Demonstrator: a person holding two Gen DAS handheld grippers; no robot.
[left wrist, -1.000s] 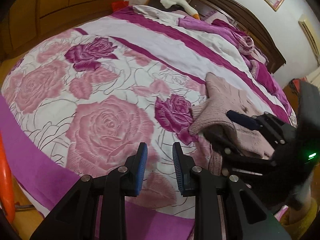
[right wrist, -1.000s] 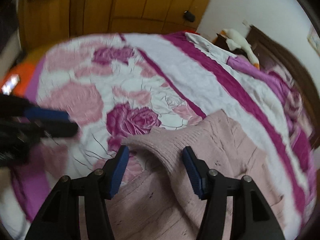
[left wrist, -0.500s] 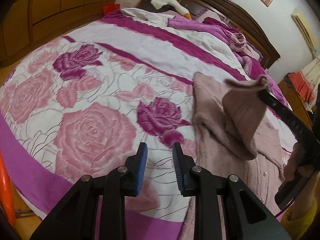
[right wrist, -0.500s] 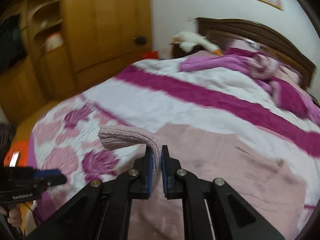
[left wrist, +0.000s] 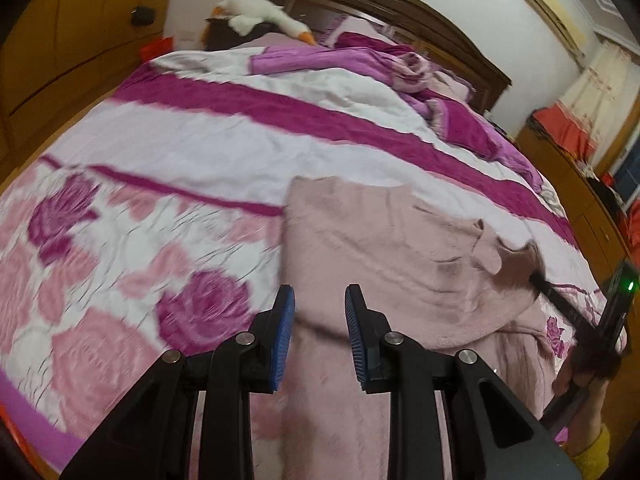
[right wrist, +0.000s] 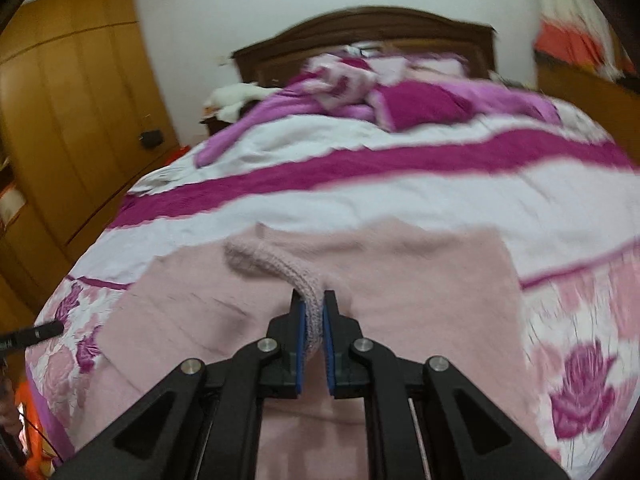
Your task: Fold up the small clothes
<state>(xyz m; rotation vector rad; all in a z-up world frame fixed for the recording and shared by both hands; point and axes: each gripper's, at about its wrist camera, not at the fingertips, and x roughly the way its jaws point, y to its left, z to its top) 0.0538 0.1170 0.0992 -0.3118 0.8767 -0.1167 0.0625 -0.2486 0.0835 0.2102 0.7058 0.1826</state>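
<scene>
1. On the bed, over the rose-print quilt (left wrist: 100, 344), there's a pink knit sweater (left wrist: 380, 248) spread out mostly flat, sitting toward the near half of the bed, below the big magenta stripe.
2. The right gripper (right wrist: 313, 332) is pinched tight on the sweater's ribbed cuff (right wrist: 276, 264). The knit is squeezed between the blue pads, and the sleeve loops up and over the body of the sweater.
3. From the left wrist view you can see that same right gripper (left wrist: 538, 276) out at the right edge, holding the sleeve end just above the sweater.
4. The left gripper (left wrist: 320, 332) has its jaws parted with a clear gap and nothing in them. It hovers above the sweater's near left edge.
5. Background stuff: a plush goose (left wrist: 260, 12) up near the dark wooden headboard (left wrist: 400, 4), and a bunched purple blanket (left wrist: 360, 60) near the pillows. Both views are a bit blurry.
</scene>
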